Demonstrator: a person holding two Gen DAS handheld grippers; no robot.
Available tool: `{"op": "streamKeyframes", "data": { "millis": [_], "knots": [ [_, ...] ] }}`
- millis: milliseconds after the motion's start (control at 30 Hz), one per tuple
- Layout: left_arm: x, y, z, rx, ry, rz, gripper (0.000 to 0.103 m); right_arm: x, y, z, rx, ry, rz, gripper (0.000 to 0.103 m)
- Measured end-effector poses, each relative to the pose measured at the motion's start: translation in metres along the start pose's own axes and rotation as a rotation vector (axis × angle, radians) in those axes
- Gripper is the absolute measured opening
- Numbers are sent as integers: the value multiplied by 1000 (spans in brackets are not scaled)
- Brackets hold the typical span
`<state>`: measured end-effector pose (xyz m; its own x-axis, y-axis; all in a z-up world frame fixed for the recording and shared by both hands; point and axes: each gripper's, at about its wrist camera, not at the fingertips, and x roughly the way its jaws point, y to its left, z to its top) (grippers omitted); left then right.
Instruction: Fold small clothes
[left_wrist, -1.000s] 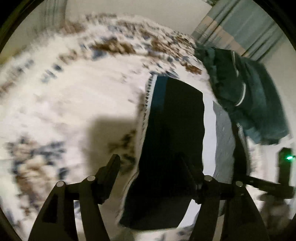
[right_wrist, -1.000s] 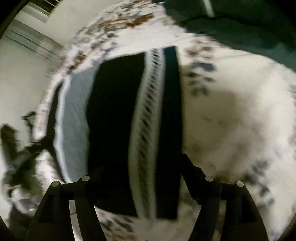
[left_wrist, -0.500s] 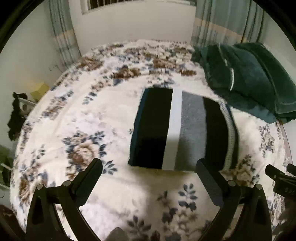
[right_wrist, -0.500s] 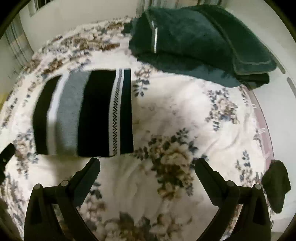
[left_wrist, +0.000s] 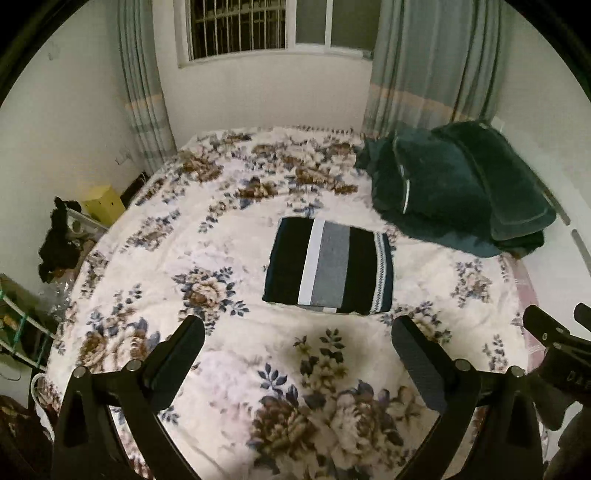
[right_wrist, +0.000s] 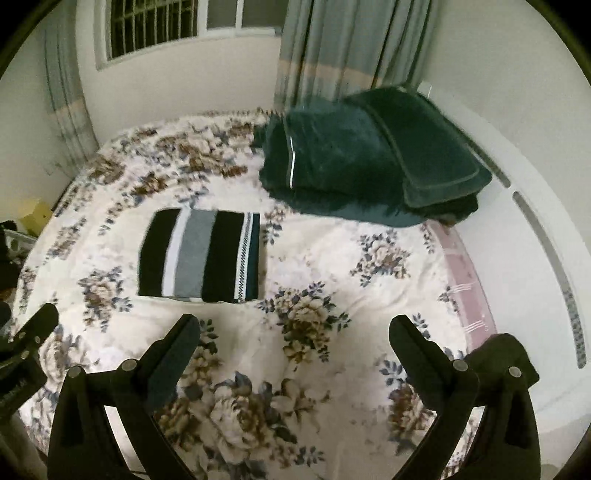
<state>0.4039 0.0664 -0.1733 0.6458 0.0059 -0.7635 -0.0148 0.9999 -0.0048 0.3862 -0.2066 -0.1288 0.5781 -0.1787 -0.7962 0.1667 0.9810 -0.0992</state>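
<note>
sweater (left_wrist: 328, 271) folded flat; underside hidden, right claw (left_wrist: 554, 332) cropped.

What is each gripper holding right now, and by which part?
Nothing. The left gripper and the right gripper are both open and empty, above the bedspread. The folded striped garment lies flat on it, untouched.
</note>
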Motion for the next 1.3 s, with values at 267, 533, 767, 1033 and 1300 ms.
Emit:
{"op": "streamKeyframes", "data": {
  "millis": [267,533,767,1033,1300],
  "knots": [
    [-111,-7,-5,-18,-103,2,103,-138,-26,-14,-4,-140,21,103],
    [-177,-16,-16,1,-173,11,103,-226,-52,-34,3,-219,36,103],
    [-203,-23,-24,5,-203,10,103,-264,-69,-45,13,-255,50,103],
    [-220,-25,-29,-5,-230,22,103,-283,-75,-48,-6,-283,87,103],
    [-228,-23,-28,-16,-255,48,103,-279,-74,-43,-33,-286,105,103]
  ]
}}
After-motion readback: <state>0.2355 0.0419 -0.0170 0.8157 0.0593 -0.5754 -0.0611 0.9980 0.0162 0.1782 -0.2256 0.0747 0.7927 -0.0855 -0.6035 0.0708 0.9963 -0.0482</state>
